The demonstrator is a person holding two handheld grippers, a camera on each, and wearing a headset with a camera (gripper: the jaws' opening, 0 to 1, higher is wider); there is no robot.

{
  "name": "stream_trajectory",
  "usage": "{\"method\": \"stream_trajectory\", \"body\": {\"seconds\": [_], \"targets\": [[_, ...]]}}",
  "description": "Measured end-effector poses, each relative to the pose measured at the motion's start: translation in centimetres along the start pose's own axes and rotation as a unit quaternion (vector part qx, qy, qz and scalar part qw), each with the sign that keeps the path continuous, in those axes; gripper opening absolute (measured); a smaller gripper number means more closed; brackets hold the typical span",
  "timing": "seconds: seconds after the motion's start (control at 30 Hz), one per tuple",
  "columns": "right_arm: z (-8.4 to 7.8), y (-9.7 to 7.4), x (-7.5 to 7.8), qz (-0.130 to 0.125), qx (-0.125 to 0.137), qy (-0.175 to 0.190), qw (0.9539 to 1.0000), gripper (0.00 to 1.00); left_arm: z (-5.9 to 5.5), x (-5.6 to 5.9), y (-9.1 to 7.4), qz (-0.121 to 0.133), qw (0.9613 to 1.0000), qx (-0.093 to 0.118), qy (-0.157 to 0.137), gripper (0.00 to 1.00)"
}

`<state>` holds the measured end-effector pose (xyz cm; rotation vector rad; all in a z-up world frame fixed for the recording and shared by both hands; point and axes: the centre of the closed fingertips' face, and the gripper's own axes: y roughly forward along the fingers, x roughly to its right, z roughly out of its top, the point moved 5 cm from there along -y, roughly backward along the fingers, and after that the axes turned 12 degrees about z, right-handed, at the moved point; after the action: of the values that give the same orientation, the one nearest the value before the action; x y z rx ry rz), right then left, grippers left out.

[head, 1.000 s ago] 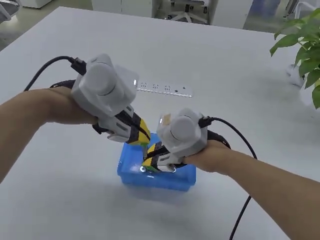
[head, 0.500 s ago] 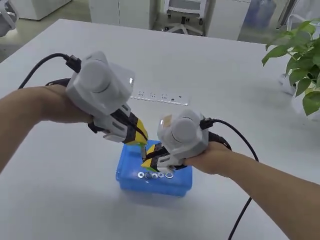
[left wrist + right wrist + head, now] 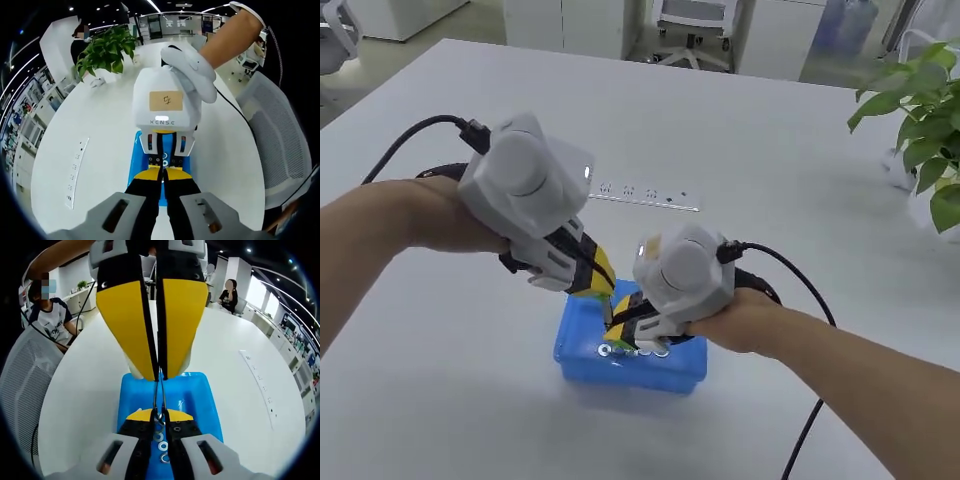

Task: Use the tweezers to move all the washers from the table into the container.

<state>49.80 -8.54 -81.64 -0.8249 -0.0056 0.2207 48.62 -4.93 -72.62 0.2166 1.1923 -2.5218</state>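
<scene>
The blue container sits on the white table, with a row of several washers along its near side. Both grippers meet tip to tip above it. My left gripper comes in from the left, and its yellow jaws are shut on the upper end of thin metal tweezers. My right gripper is shut on the lower part of the tweezers, just over the washers in the container. What the tweezer tips hold is too small to tell.
A white power strip lies beyond the container. A green plant stands at the table's far right edge. Office chairs stand past the far edge, and seated people appear in the right gripper view. Cables trail from both grippers.
The grippers have stayed together over the container. The right one lifted a little, baring the washer row, then settled back down. The head camera has shifted slightly.
</scene>
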Motion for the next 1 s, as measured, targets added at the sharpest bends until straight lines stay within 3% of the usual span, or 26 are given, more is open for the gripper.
{"method": "stream_trajectory", "body": {"seconds": [0.53,1.0], "targets": [[-1.0,1.3,0.0,0.019,-0.013,0.005,0.9997,0.1,-1.3,0.5,1.0,-0.008,0.9999,-0.011,-0.005,0.05],[-1.0,1.0,-0.3,0.018,-0.013,0.004,0.9997,0.11,-1.2,0.5,0.9,-0.008,0.9999,-0.01,-0.002,0.06]]}}
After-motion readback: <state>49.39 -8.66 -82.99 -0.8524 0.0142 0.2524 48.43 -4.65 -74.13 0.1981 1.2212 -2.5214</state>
